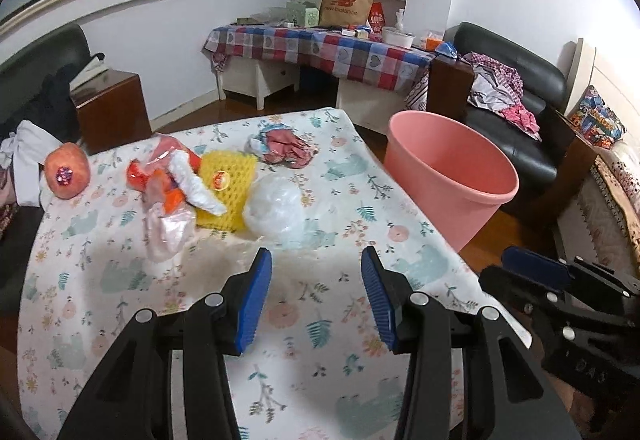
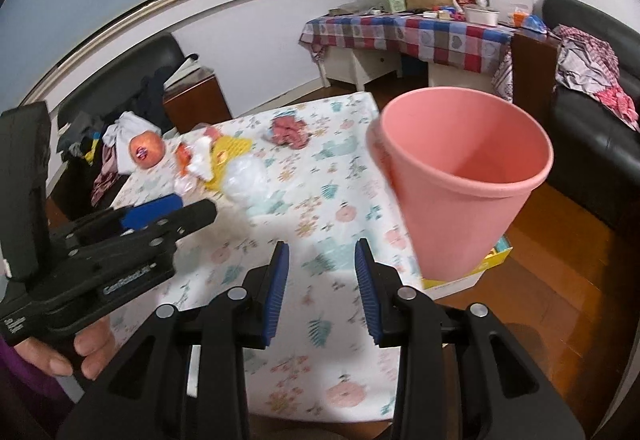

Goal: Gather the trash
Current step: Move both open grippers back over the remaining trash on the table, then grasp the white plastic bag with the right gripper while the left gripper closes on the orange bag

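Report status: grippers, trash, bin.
Left gripper open, empty; right gripper open, empty. Clear plastic wad and yellow foam net on table, untouched. Pink bin beside table, path clear.

Pink bin (image 1: 450, 176) right of left claw (image 1: 316, 292); claw pads blue, body black. Ahead: white tablecloth (image 1: 328, 340) w/ pastel floral print, yellow foam net (image 1: 230, 192), clear-white plastic bag (image 1: 274, 212), orange wrapper (image 1: 156, 180), red-orange fruit (image 1: 66, 170).
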The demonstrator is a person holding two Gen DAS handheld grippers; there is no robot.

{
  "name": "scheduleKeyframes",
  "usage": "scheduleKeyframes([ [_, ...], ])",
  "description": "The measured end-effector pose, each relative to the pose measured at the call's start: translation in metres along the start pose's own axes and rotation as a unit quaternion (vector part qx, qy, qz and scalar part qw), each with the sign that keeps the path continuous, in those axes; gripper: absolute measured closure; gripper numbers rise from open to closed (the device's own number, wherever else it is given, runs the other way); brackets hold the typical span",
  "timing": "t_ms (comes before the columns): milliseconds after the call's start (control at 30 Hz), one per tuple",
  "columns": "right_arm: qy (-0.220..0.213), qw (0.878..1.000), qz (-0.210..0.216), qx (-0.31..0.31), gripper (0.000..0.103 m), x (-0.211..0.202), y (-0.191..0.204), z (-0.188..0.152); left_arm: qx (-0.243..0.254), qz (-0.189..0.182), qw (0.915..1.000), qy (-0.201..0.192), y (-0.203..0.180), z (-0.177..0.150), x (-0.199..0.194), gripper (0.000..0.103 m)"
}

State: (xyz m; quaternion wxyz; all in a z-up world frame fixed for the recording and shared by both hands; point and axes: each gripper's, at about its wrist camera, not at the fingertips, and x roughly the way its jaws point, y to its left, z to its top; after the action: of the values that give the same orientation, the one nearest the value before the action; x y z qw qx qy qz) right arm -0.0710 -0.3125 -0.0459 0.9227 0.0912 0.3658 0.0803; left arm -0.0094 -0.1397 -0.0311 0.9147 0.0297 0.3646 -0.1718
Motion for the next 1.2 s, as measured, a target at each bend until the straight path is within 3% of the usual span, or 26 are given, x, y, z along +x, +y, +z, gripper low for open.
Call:
scheduleKeyframes([
  [333,0.009,1.000,0.023,-0.001,0.068,0.000,0.010,-0.008,-0.009,0.009,0.9998,-0.014,0.021,-0.011,-0.018,0.055],
  [567,0.023,0.998,0.060,0.018,0.068,0.025,0.009,-0.005,-0.029,0.046,0.9984,-0.017,0.052,-0.025,-0.030,0.052],
  [833,0.048,0.994,0.102,0.010,0.068,0.063,0.032,0.013,-0.089,0.089,0.9921,0.007,0.102,-0.034,-0.025,0.052],
  [900,0.049,0.993,0.110,-0.002,0.059,0.072,0.040,0.020,-0.108,0.093,0.9897,0.008,0.113,-0.034,-0.024,0.052],
  [1200,0.041,0.993,0.111,-0.017,0.056,0.110,0.057,0.063,-0.173,0.054,0.9832,0.023,0.142,-0.013,0.002,0.052],
])
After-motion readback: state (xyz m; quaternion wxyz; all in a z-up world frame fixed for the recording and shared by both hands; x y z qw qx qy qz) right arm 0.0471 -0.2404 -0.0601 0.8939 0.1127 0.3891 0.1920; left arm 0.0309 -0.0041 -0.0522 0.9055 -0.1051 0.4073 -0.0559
